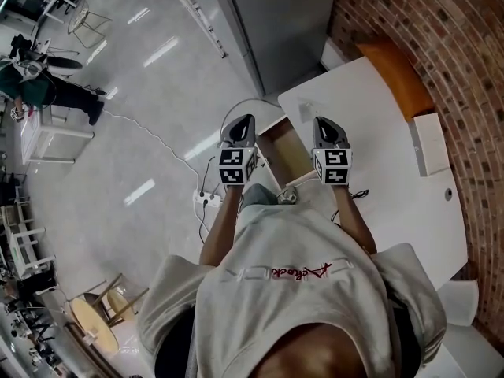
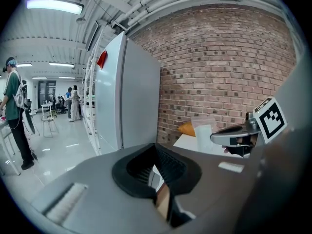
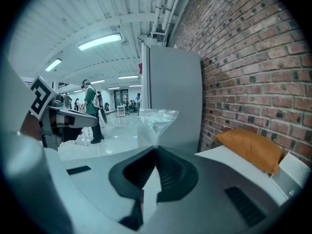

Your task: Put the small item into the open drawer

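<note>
Evidently unstarted: plastic bag (image 3: 156, 118) on table (image 1: 378, 172), drawer (image 1: 287, 152) open; left gripper (image 1: 244, 121), right gripper (image 1: 324, 122) pressed together, empty.

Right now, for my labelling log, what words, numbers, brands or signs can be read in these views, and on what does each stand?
Red script on the sweatshirt: upside down, too small to read.
Cubes on the left gripper and right gripper: black-and-white square patterns, no letters.
Red tag on the grey cabinet: blurred, unreadable.
Clear bag: no print visible.
Nothing can be quoted with confidence.
</note>
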Motion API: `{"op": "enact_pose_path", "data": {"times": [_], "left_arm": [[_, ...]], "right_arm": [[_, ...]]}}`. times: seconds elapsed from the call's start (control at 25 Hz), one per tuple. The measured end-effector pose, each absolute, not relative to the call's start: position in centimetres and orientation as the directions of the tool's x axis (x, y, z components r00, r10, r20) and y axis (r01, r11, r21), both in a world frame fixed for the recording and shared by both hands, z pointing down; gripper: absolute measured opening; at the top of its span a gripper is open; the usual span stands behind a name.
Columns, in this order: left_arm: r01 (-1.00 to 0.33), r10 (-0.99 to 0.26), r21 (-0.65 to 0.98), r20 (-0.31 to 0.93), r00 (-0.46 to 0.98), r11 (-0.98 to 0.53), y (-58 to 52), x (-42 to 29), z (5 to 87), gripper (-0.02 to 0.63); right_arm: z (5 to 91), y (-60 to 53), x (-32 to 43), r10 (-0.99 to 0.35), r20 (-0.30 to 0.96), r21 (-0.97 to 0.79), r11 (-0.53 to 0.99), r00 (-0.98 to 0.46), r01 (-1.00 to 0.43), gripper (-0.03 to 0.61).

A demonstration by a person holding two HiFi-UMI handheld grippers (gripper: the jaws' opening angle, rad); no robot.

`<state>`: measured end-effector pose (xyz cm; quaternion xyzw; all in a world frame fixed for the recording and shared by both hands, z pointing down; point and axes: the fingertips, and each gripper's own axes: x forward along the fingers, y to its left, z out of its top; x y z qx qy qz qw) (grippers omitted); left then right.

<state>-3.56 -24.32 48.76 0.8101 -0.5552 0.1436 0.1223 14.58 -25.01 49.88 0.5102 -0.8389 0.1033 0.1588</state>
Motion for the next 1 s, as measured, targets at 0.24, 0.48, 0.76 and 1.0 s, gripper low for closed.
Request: {"op": "enact_pose_path", "data": {"times": [0.24, 0.48, 0.76, 1.0], "left_arm": [[-0.94, -0.859, 0.041, 0.394, 0.328, -0.34, -23.3, -4.6, 49.7, 0.009], [-0.945, -0.853, 0.05, 0.417, 0.314, -0.323, -23.2, -5.8, 50.9, 0.009], [-0.938, -0.84, 0.062, 0.429, 0.333, -0.34, -23.5, -7.6, 52.0, 0.009], [-0.923, -0.816, 0.087, 0.443, 0.372, -0.374, -23.9, -9.3, 54.7, 0.009]], "right_arm": [[51.3, -23.5, 13.6, -0.8, 0.403, -0.026, 0.476, -0.445, -0.879, 0.012], [52.7, -23.3, 13.3, -0.789, 0.427, -0.035, 0.475, -0.443, -0.879, 0.012], [53.9, -23.9, 12.0, -0.79, 0.447, -0.025, 0.458, -0.419, -0.889, 0.012], [55.9, -23.8, 9.9, -0.788, 0.471, -0.004, 0.448, -0.397, -0.894, 0.012]]}}
